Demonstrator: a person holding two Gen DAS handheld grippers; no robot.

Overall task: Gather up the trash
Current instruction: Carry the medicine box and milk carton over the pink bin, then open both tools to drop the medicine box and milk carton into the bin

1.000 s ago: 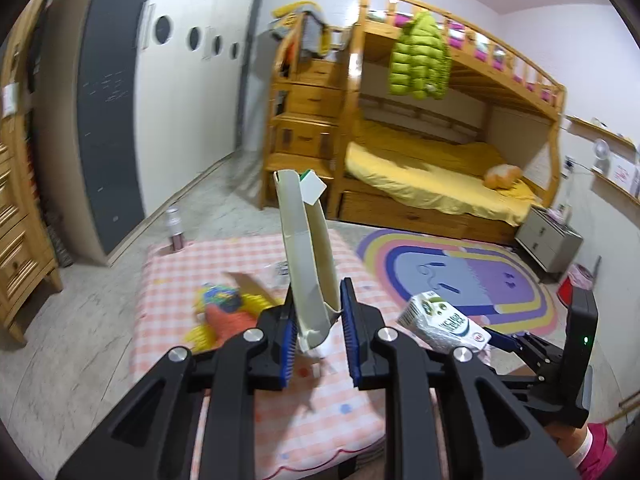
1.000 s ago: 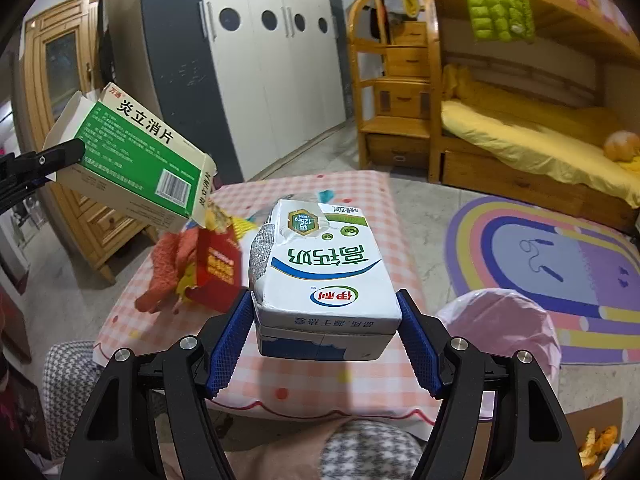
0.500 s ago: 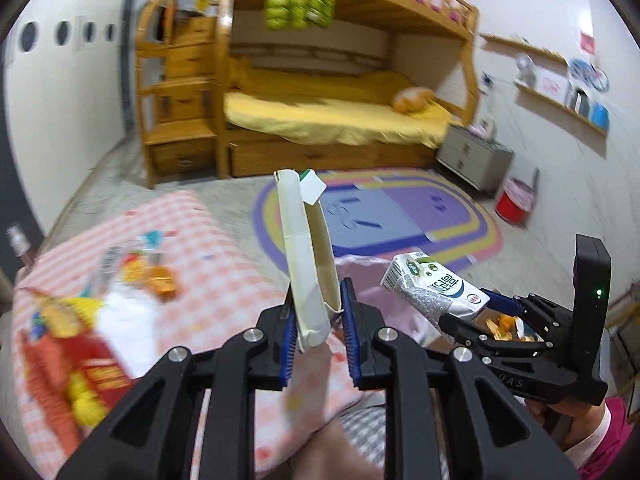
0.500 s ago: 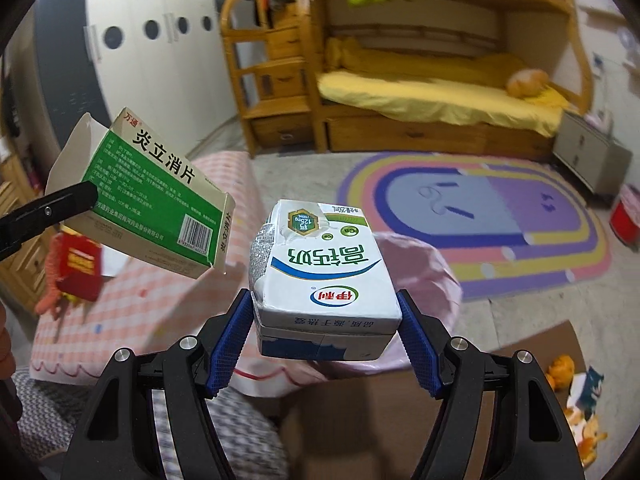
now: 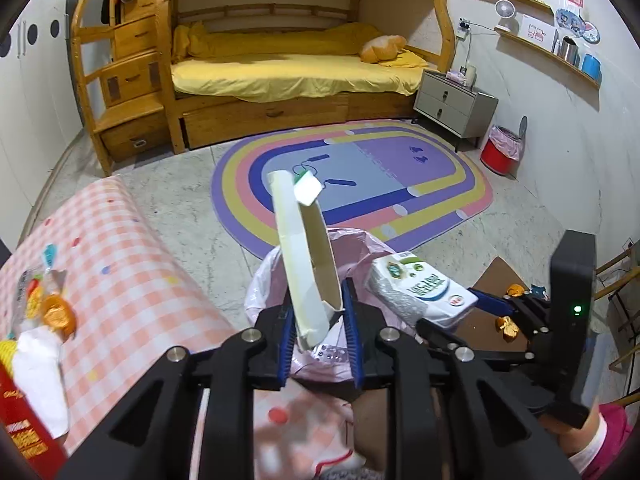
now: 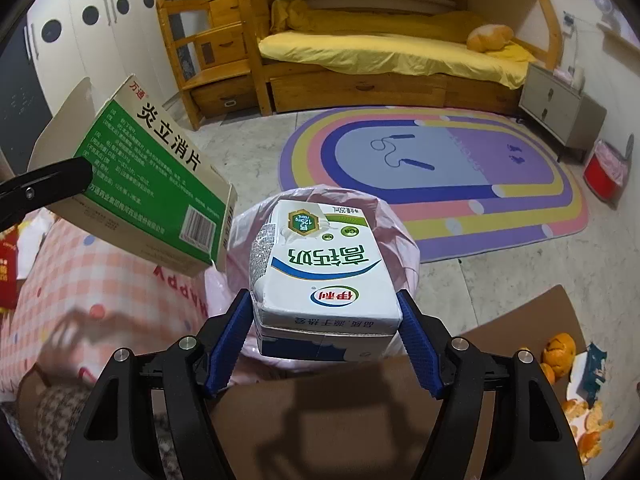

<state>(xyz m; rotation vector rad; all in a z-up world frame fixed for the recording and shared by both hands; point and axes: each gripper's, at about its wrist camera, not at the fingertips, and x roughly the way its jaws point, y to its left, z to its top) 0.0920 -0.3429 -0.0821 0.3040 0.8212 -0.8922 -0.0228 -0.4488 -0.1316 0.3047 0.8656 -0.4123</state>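
Observation:
My left gripper (image 5: pixel 318 336) hangs over a bin lined with a pink bag (image 5: pixel 360 248). A flattened green-and-white medicine box (image 5: pixel 304 252) stands tilted between its jaws, which are opening; a thin gap shows at the right pad. In the right wrist view the same medicine box (image 6: pixel 156 184) sticks out at the left, above the pink bag (image 6: pixel 396 236). My right gripper (image 6: pixel 326 332) is shut on a white milk carton (image 6: pixel 324 272) and holds it over the bag's mouth. The milk carton (image 5: pixel 420 292) also shows just right of the left gripper.
A table with a pink checked cloth (image 5: pixel 120 272) lies to the left, with wrappers (image 5: pixel 52 312) on it. Brown cardboard (image 6: pixel 520 320) with orange peels (image 6: pixel 560 352) lies on the floor at the right. Beyond are a striped rug (image 5: pixel 360 168), a red bin (image 5: pixel 500 152) and a bunk bed.
Both grippers swung right from the table and came down over the pink bag with their loads. The left jaws have parted slightly from the medicine box.

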